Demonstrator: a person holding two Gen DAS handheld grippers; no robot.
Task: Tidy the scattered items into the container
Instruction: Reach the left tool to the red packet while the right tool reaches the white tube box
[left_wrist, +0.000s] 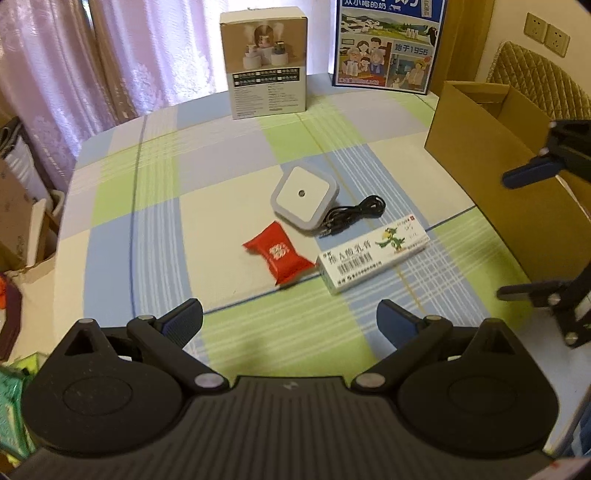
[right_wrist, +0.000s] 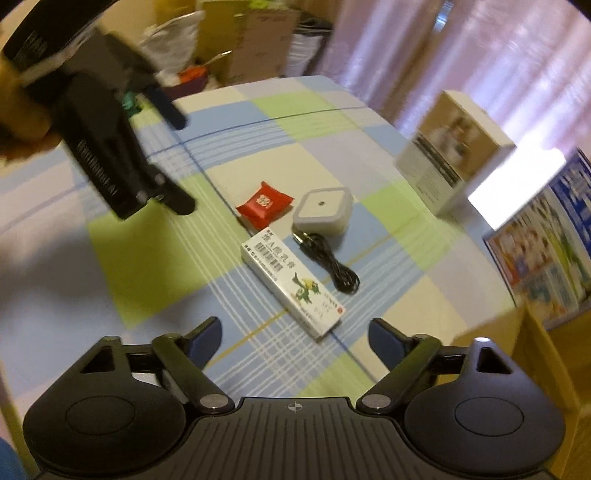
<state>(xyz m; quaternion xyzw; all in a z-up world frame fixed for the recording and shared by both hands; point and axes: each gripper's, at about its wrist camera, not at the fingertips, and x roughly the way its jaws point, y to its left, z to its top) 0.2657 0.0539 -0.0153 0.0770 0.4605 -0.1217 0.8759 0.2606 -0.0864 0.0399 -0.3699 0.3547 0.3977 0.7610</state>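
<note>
Both grippers, left gripper (left_wrist: 290, 317) and right gripper (right_wrist: 295, 336), have jaws released and empty. Ointment box (right_wrist: 291, 278) lies mid-worktop, nearest the right gripper; cardboard box (left_wrist: 491, 155) at right edge. Pinch across its narrow width, lift level.

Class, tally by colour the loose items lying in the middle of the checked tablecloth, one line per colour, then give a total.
Red: 1, the sweet packet
White: 2, the square night light and the ointment box
Black: 1, the coiled cable
Total: 4
</note>
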